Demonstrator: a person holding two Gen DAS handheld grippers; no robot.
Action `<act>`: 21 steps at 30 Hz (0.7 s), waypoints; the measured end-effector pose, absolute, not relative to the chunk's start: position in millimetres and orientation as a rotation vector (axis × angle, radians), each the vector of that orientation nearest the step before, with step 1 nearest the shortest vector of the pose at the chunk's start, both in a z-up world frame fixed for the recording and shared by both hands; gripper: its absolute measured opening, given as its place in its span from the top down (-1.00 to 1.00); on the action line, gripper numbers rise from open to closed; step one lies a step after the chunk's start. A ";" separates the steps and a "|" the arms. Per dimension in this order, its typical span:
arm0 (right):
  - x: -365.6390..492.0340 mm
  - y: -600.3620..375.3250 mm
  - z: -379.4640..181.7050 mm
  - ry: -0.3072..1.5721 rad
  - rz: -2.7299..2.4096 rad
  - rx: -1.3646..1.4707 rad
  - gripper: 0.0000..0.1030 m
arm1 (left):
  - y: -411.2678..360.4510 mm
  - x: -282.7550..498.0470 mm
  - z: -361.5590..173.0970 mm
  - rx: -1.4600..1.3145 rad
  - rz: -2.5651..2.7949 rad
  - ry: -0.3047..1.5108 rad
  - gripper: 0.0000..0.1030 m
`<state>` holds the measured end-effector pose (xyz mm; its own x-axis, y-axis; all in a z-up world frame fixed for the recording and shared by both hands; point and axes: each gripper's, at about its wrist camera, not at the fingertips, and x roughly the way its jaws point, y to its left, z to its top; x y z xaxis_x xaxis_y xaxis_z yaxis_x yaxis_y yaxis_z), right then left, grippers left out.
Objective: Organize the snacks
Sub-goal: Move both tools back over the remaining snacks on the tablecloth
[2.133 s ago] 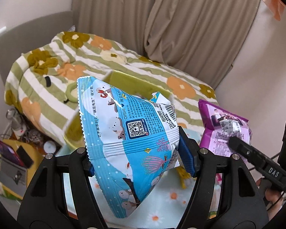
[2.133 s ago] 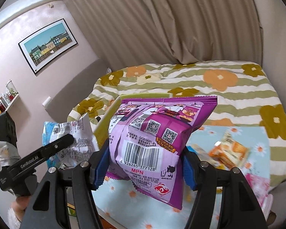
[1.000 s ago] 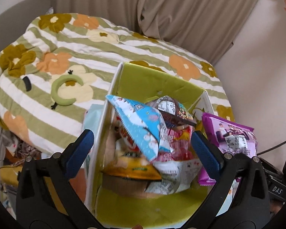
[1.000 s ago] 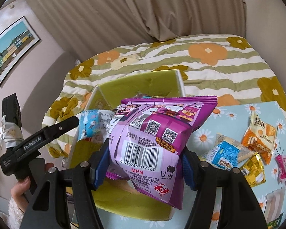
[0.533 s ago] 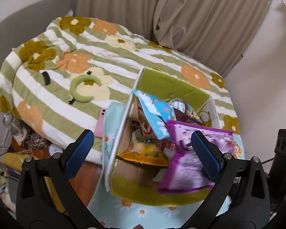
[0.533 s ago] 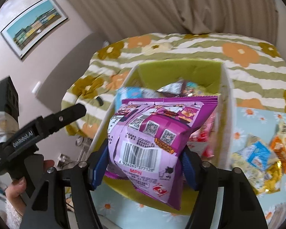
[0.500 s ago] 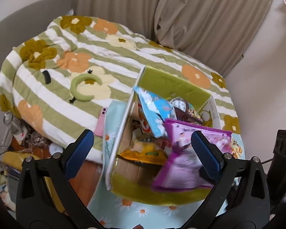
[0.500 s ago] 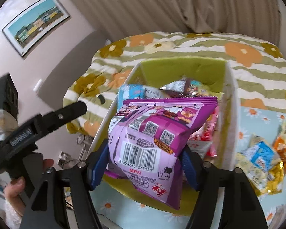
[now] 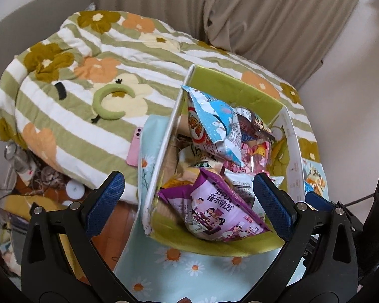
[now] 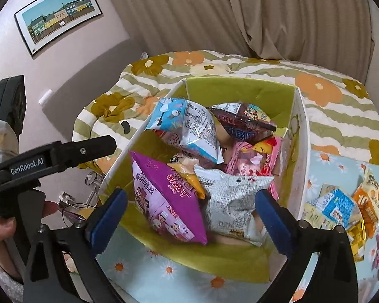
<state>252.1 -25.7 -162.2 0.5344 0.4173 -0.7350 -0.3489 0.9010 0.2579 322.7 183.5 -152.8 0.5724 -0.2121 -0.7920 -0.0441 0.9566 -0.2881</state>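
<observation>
With both hand-held grippers gaping empty over the box (image 10: 299,151), loose packets (image 10: 338,202) are lying right of the right hand-held gripper (image 10: 189,209), nearer it than the left hand-held gripper (image 9: 188,202).

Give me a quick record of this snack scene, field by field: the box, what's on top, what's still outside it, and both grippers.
container: green box, open top, on daisy-print cloth
top of pile: purple bag, blue bag, grey-white bag
still outside: small packets on the cloth, right of the box
right gripper: jaws just opened, purple bag released, nothing pinched
left gripper: open, empty
</observation>
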 end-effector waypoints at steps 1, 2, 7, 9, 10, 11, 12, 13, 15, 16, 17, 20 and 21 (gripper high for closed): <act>249.5 -27.6 -162.8 0.901 0.450 0.083 -0.95 | 182.1 322.4 -152.9 -0.285 -0.109 0.960 -0.96; 248.3 -28.0 -162.5 0.906 0.442 0.082 -0.96 | 181.0 322.2 -152.8 -0.283 -0.116 0.960 -0.96; 238.0 -31.4 -156.5 0.906 0.418 0.081 -0.96 | 174.9 317.5 -149.7 -0.281 -0.144 0.958 -0.96; 233.4 -34.3 -150.8 0.897 0.412 0.077 -0.96 | 171.1 313.0 -145.9 -0.280 -0.148 0.951 -0.96; 231.3 -36.0 -148.3 0.892 0.411 0.074 -0.96 | 168.9 310.6 -143.4 -0.280 -0.149 0.947 -0.96; 227.0 -39.5 -144.1 0.880 0.409 0.071 -0.96 | 166.0 307.4 -140.5 -0.281 -0.151 0.942 -0.96; 224.5 -42.0 -142.2 0.872 0.408 0.070 -0.96 | 162.1 303.7 -137.0 -0.280 -0.153 0.934 -0.96; 220.9 -46.7 -138.5 0.863 0.413 0.072 -0.96 | 157.5 299.8 -133.7 -0.277 -0.153 0.927 -0.96; 212.6 -58.3 -131.2 0.842 0.417 0.072 -0.96 | 147.5 293.3 -127.4 -0.270 -0.150 0.912 -0.96; 208.9 -64.1 -128.5 0.833 0.416 0.071 -0.96 | 139.0 287.4 -123.0 -0.265 -0.149 0.898 -0.96; 204.6 -71.7 -125.8 0.823 0.416 0.070 -0.96 | 133.6 283.1 -120.4 -0.263 -0.149 0.890 -0.96; 192.4 -98.8 -119.3 0.804 0.408 0.071 -0.96 | 109.5 268.2 -111.8 -0.259 -0.151 0.869 -0.97; 188.4 -108.0 -117.6 0.801 0.403 0.075 -0.96 | 100.6 263.3 -109.5 -0.257 -0.152 0.863 -0.97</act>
<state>188.4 -108.0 -117.6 0.6245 0.3789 -0.6830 -0.3225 0.9215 0.2163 263.3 100.6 -109.5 0.6416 -0.2355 -0.7300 0.0286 0.9584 -0.2840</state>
